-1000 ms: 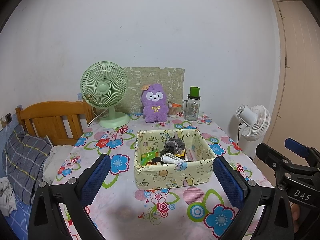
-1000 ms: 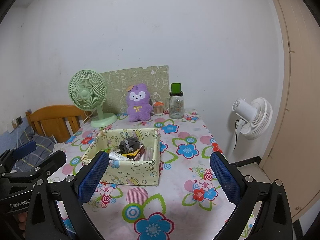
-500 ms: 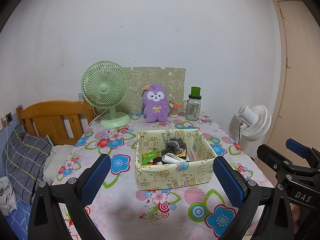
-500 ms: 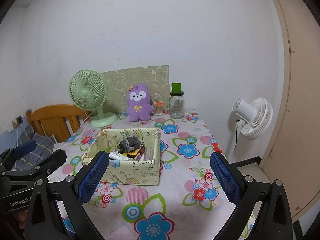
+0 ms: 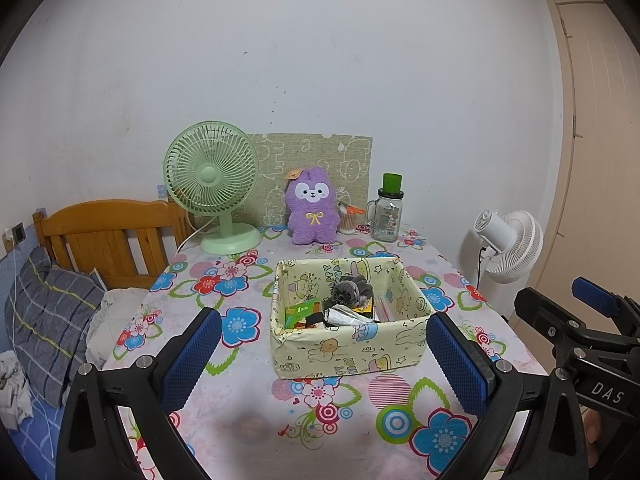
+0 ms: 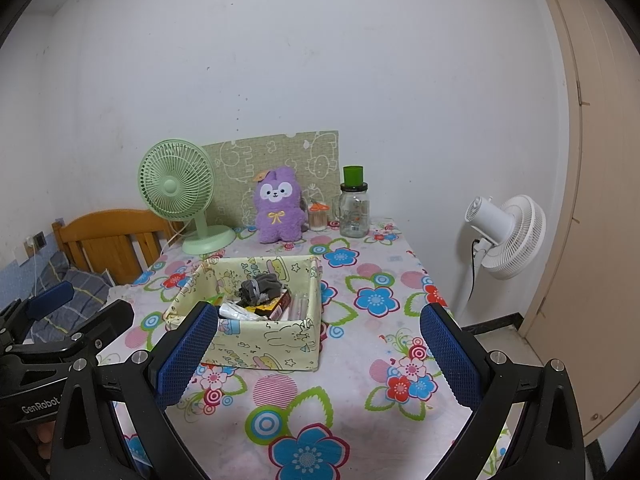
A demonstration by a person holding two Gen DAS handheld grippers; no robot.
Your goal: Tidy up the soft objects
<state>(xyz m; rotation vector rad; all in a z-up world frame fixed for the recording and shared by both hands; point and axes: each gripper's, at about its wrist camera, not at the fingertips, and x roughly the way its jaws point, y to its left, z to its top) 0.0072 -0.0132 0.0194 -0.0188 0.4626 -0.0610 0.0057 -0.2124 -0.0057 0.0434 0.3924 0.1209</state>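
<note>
A purple plush toy point(image 5: 312, 212) point(image 6: 279, 210) sits upright at the back of the flowered table point(image 5: 248, 396). A yellow fabric box point(image 5: 352, 344) point(image 6: 264, 338) stands mid-table; inside lie a grey soft bundle point(image 5: 352, 289) point(image 6: 262, 287), a green packet and other small items. My left gripper point(image 5: 326, 356) hangs open above the near table edge, short of the box, nothing between its blue pads. My right gripper point(image 6: 318, 354) is open too, its left pad in front of the box's near corner. Each gripper shows at the edge of the other's view.
A green desk fan point(image 5: 214, 184) stands back left, a glass jar with a green lid point(image 5: 388, 210) and a small orange-lidded pot point(image 5: 347, 220) back right, a patterned board behind them. A white floor fan point(image 5: 508, 246) stands right of the table. A wooden bed headboard point(image 5: 104, 232) is on the left.
Both views have shifted only slightly; the table and box sit a little differently in frame. Nothing was grasped or released.
</note>
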